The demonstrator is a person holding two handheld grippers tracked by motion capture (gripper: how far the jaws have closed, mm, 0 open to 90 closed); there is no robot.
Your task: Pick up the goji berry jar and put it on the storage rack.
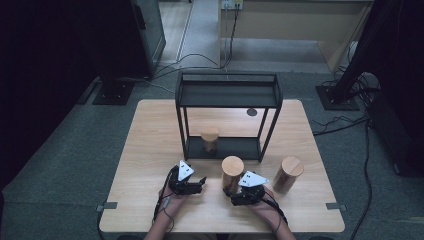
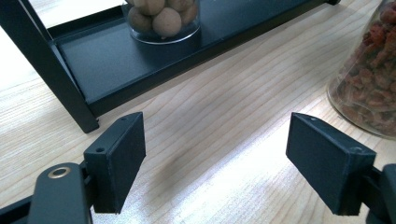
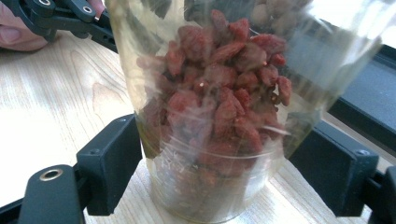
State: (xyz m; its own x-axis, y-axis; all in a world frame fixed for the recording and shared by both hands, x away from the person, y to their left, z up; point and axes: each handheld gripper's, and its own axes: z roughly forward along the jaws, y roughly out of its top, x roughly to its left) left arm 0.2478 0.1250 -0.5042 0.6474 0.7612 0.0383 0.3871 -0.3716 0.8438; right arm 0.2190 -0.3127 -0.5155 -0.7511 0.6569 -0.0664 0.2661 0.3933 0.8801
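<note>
A clear jar of red dried berries (image 1: 232,167) with a wooden lid stands on the table in front of the black rack (image 1: 227,95). My right gripper (image 1: 232,190) is at its base. In the right gripper view the jar (image 3: 215,93) sits between the two black pads, which rest against its glass on both sides; my right gripper (image 3: 217,168) is shut on it. My left gripper (image 1: 201,182) lies just left of the jar, pointing toward it. Its jaws (image 2: 215,158) stand open over bare wood, with the berry jar (image 2: 369,84) off to the right.
A second jar (image 1: 210,140) of round brown balls (image 2: 163,18) stands on the rack's lower shelf (image 2: 107,60). A third wooden-lidded jar (image 1: 289,174) stands on the table to the right. The rack's upper shelf holds nothing. Cables run across the floor behind the table.
</note>
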